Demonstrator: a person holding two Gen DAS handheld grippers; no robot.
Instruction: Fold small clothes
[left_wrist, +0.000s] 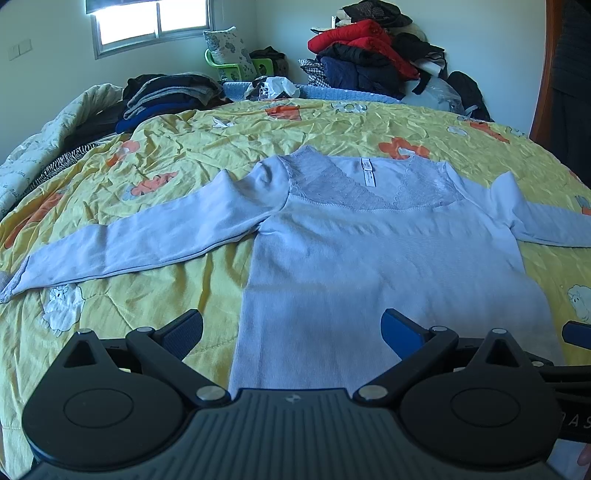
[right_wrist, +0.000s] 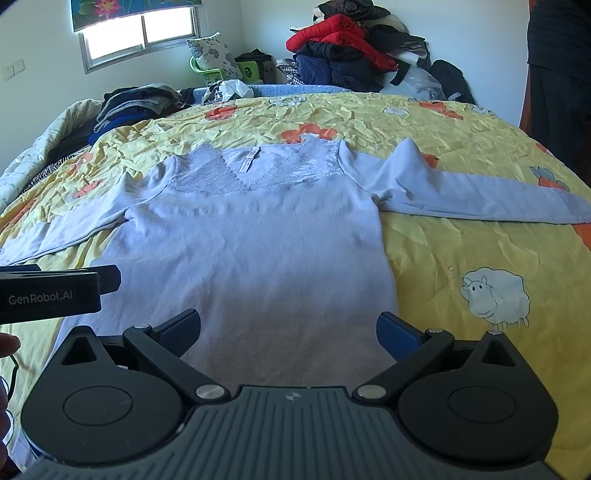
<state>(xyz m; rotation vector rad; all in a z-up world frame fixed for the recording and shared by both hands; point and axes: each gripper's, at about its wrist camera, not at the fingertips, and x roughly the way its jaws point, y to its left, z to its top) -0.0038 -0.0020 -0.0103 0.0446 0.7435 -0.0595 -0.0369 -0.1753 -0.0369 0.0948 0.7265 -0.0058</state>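
A pale lilac long-sleeved top (left_wrist: 369, 266) (right_wrist: 258, 251) lies flat and face up on the yellow quilt, lace yoke and neck label at the far end, both sleeves spread sideways. My left gripper (left_wrist: 291, 332) hovers open above the hem, over the top's left edge, with nothing between its blue pads. My right gripper (right_wrist: 288, 332) is open too, just above the hem's right part, holding nothing. In the right wrist view the left gripper's body (right_wrist: 55, 291) shows at the left edge. The hem itself is hidden behind both gripper bodies.
The yellow quilt (left_wrist: 184, 295) (right_wrist: 461, 240) with orange flowers and sheep prints covers the bed. Folded dark clothes (left_wrist: 166, 96) sit at the far left, a heap of red and dark jackets (left_wrist: 369, 55) at the far right. A person's dark clothing (right_wrist: 557, 74) stands at the right edge.
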